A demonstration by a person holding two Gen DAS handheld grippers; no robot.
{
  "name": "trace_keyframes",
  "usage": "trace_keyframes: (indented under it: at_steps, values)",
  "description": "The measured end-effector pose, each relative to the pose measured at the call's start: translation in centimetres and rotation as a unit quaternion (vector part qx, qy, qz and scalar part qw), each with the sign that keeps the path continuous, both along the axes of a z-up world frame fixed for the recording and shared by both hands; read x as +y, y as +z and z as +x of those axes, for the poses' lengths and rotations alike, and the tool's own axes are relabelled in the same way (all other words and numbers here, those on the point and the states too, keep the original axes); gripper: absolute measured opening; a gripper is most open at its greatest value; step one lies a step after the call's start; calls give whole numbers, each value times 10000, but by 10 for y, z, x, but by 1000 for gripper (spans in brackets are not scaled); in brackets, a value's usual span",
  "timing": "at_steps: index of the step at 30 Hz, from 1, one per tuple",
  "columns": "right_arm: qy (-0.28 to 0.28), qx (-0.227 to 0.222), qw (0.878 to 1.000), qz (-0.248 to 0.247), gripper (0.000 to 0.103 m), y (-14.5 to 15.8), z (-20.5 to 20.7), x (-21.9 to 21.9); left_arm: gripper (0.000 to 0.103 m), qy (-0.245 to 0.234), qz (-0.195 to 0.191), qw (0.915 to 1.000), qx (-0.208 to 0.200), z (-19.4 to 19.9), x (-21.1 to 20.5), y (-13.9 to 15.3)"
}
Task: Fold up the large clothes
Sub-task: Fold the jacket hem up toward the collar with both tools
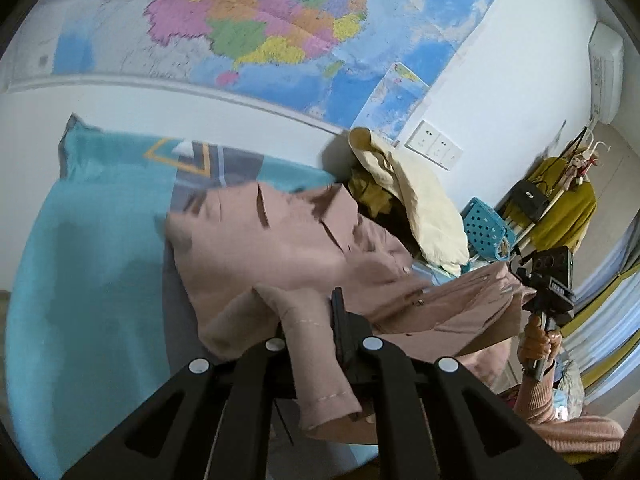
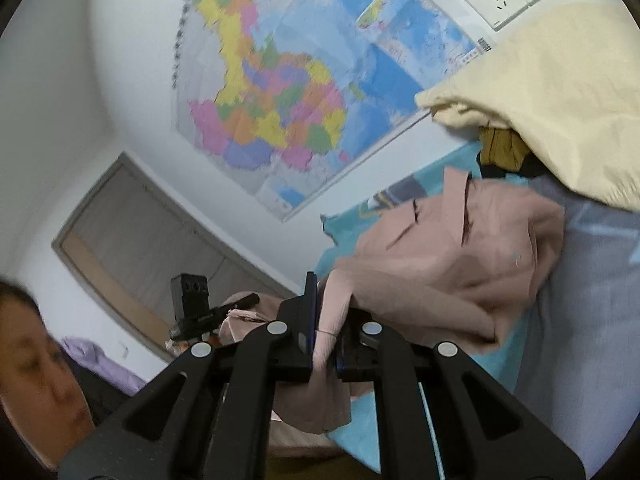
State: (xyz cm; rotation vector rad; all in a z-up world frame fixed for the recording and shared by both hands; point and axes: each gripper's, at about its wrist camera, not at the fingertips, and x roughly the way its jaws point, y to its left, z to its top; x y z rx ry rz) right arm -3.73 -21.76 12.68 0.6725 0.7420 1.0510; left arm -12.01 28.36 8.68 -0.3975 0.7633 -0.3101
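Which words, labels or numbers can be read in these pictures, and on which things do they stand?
None can be read.
Map: place names and side lettering too blurred.
Barcode at the map's corner: digits too small.
Air conditioner: sticker print illegible.
Right gripper: small white label on its body, blurred.

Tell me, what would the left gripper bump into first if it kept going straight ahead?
Probably the pink garment itself. The left gripper is shut on its edge, and the rest bunches on the bed just ahead. Depth is hard to judge through this lens.
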Motion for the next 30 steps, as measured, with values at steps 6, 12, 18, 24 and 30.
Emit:
trace_keyframes:
  at_steps: [6, 12, 18, 24, 30]
  values:
    - [-308, 522, 9981, -137, 7, -11, 72, 8, 8, 73, 209, 9993, 318, 76, 13, 10]
    - [-729, 1238, 9882, -525, 8, -56, 144, 19, 10, 284, 211, 9942, 1013, 163, 29, -21]
    - [-974, 1888, 9703, -1154, 13, -110, 195, 29, 13, 516, 301, 9810, 1847, 229, 38, -82]
    - [-932, 1720, 9677, -1588, 50, -117, 203, 40, 59, 543, -61, 9832, 1741, 239, 51, -96]
    - [-1009, 465, 9724, -2053, 68, -68, 158, 42, 78, 395, 644, 9960, 484, 184, 41, -53]
